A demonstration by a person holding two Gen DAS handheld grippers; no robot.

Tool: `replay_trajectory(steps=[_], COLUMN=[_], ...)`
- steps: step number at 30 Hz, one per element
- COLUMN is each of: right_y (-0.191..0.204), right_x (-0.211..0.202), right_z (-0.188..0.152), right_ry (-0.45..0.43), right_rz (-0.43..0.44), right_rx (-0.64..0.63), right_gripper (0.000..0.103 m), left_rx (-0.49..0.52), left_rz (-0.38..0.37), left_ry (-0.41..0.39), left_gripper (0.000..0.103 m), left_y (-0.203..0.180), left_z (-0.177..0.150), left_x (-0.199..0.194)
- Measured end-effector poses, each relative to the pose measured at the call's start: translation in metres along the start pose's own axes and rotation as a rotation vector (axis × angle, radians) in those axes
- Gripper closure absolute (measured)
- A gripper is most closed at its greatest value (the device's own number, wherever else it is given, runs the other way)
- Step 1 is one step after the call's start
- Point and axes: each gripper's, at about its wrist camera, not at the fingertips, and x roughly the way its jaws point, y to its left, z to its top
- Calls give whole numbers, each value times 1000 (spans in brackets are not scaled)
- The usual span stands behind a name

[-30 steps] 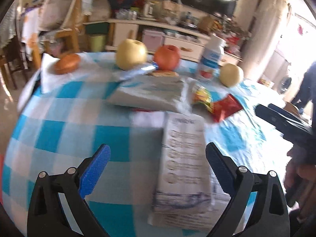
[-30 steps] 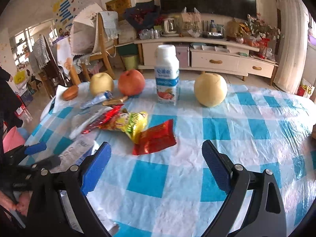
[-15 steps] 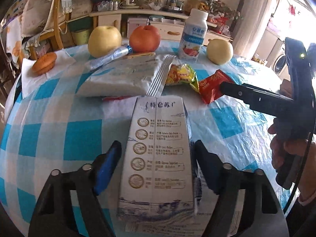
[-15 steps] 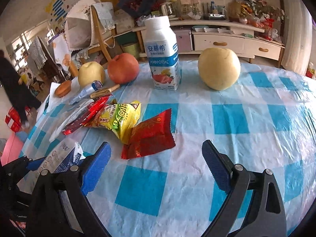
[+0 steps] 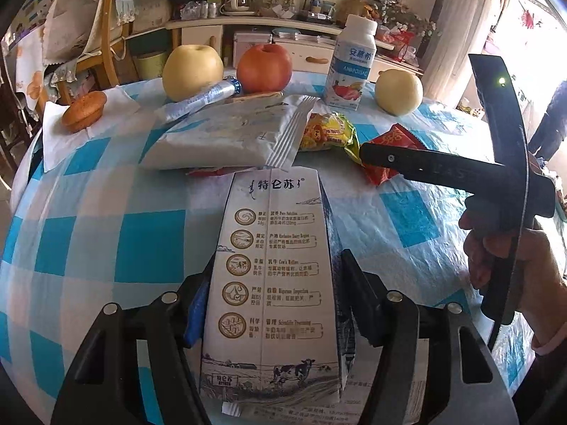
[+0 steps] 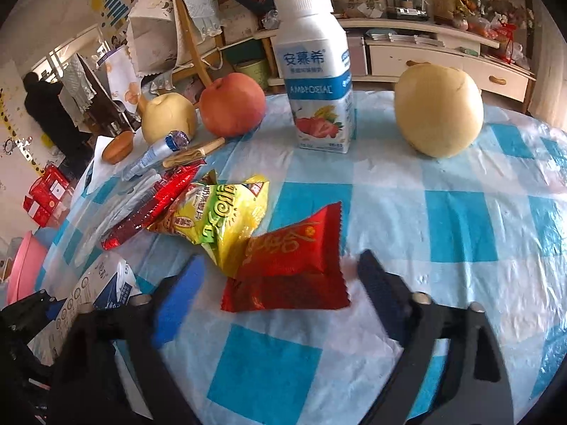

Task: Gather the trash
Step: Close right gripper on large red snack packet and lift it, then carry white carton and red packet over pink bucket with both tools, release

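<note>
The left gripper (image 5: 273, 304), just closing, clamps the flattened white milk carton (image 5: 271, 283) lying on the checked tablecloth (image 5: 106, 233), while the right gripper (image 6: 280, 283), jaws apart and narrowing, straddles the red foil wrapper (image 6: 290, 265), whose slick foil may squirt free.

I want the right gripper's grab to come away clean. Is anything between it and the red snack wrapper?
Nothing visible blocks it. The right gripper, jaws just closing, straddles the red wrapper without pressing it. The yellow snack bag lies against the wrapper's left edge, with its tail reaching toward the left finger, and could get pinched too.
</note>
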Motion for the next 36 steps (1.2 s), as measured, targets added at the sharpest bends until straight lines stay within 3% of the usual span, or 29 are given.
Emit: replay_trajectory(steps=[6, 9, 36], right_y=[4, 8, 42], right_x=[2, 1, -55], right_z=[-1, -3, -34], right_ry=[4, 2, -124], right_rz=[41, 42, -55], right_rx=[-4, -20, 6], right_gripper=[66, 79, 81], left_rx=[-6, -13, -119], left_rz=[11, 11, 10], left_ry=[-17, -21, -160], left_gripper=[38, 38, 38], left_y=[3, 5, 49], left_z=[0, 0, -4], left_x=[-5, -7, -66])
